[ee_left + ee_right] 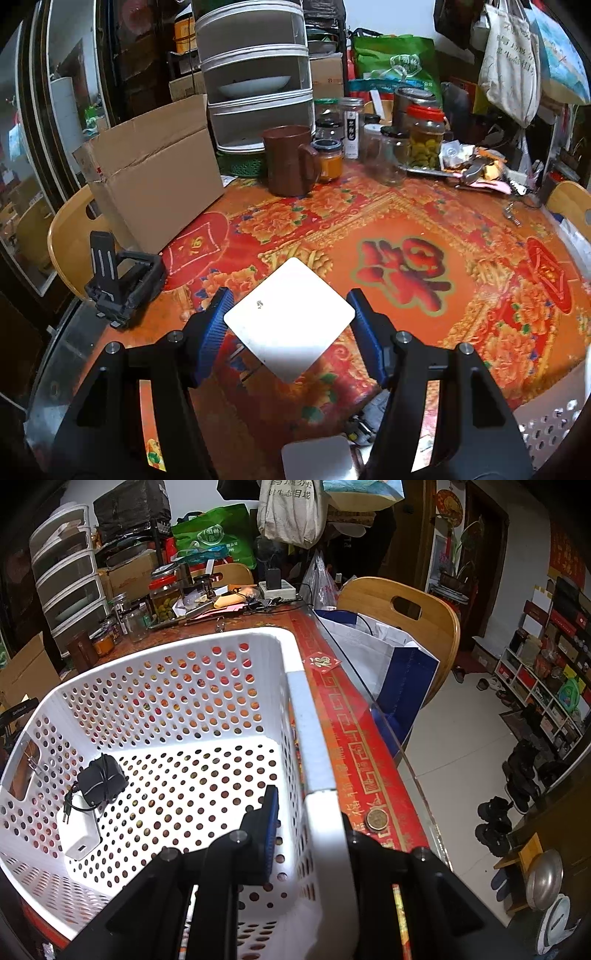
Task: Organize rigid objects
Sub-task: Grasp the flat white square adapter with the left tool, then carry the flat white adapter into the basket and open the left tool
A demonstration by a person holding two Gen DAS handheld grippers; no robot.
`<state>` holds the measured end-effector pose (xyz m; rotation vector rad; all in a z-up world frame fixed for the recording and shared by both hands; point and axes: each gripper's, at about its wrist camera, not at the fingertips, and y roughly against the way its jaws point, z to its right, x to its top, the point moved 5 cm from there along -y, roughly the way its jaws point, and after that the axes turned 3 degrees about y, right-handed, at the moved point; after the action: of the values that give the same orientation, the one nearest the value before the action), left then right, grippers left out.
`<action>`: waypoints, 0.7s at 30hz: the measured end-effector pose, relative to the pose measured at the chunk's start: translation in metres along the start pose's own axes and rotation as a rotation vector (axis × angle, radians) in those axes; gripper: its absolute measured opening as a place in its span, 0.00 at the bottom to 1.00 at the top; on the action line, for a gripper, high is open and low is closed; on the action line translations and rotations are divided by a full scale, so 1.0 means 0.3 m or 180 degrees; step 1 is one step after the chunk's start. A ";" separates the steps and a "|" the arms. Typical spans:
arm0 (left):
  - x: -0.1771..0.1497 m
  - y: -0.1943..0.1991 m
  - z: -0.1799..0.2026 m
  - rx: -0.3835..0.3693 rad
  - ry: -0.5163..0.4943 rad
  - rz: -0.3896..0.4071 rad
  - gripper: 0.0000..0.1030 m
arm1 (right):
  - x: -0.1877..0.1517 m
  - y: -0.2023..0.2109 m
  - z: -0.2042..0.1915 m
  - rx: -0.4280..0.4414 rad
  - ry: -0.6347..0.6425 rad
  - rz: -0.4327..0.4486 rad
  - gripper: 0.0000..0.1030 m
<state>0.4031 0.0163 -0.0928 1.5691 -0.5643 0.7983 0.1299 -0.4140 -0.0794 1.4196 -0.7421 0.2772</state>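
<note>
White plate [290, 319] between left gripper [288, 325] pads; cardboard box [155, 177] beyond.

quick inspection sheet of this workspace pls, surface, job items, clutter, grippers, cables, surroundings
surface: table under a red and orange patterned cloth with a clear cover.
job's things: white square plate between the left gripper's pads; white perforated basket holding a black adapter and a white charger.
clutter: cardboard box, brown mug, glass jars, black stand, coin beside the basket.
grippers: left gripper looks closed on opposite corners of the plate; right gripper clamps the basket's near rim.
cables: thin black cord wrapped around the adapter.
surroundings: wooden chair, stacked drawer unit, hanging bags, shoes on the floor.
</note>
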 end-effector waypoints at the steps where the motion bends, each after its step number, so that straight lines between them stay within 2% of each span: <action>1: 0.005 0.012 0.001 0.0008 -0.0004 0.0017 0.59 | -0.002 0.001 0.001 0.0004 -0.0002 0.0001 0.17; 11: -0.001 0.188 0.062 -0.0230 -0.0134 0.0045 0.59 | -0.003 0.000 0.002 0.0000 0.0040 -0.0005 0.17; 21: -0.008 0.386 0.184 -0.0285 -0.0390 0.0248 0.59 | -0.001 -0.002 0.001 0.0089 0.0053 0.0052 0.17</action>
<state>0.3248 -0.0561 -0.0213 1.5282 -0.7444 0.7285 0.1301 -0.4142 -0.0800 1.4366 -0.7390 0.3126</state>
